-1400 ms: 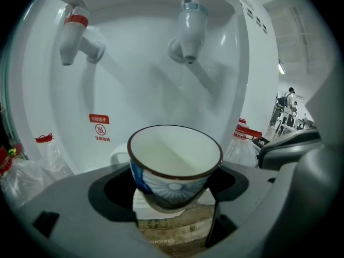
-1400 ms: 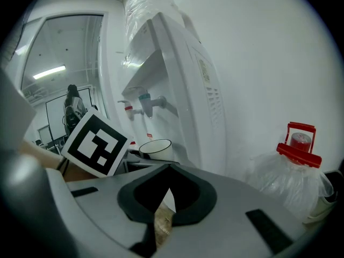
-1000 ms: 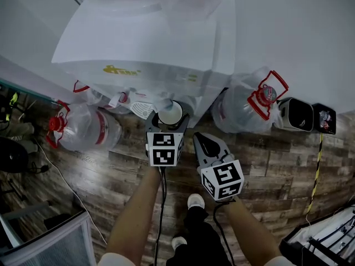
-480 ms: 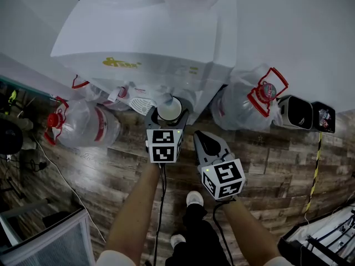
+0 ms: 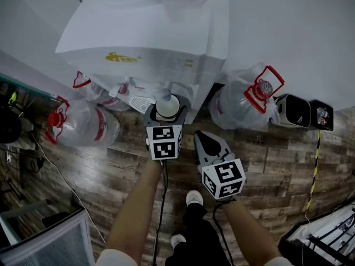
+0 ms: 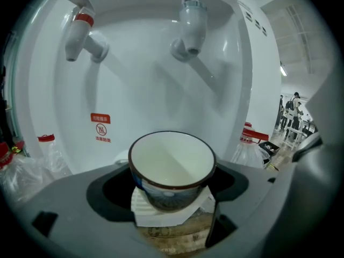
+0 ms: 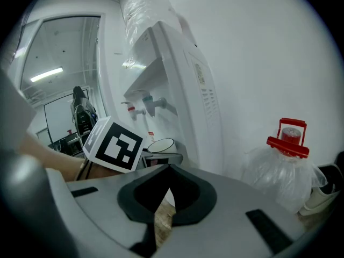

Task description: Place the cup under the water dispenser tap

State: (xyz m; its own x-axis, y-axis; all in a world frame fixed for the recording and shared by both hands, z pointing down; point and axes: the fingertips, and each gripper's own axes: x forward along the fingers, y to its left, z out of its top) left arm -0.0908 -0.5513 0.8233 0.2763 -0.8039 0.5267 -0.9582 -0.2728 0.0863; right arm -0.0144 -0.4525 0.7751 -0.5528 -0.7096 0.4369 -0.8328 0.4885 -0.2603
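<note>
In the head view, the overhang of the water dispenser [image 5: 145,35] hides its taps, and the left gripper [image 5: 166,114] covers the lower body of the cup [image 5: 167,106]. That gripper, forearm stretched forward, pinches the cup upright in the dispenser's recess, seemingly below the pale tap [image 6: 191,28] (the red-tabbed tap [image 6: 80,32] is further left). The right gripper [image 5: 207,143] hangs just beside it, jaws pressed together on nothing

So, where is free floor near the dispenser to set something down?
Bare floor lies in front of the right bottle and in front of the left bottle. Beside the dispenser both bottles crowd; the left hand-held gripper holds the cup at its front.
</note>
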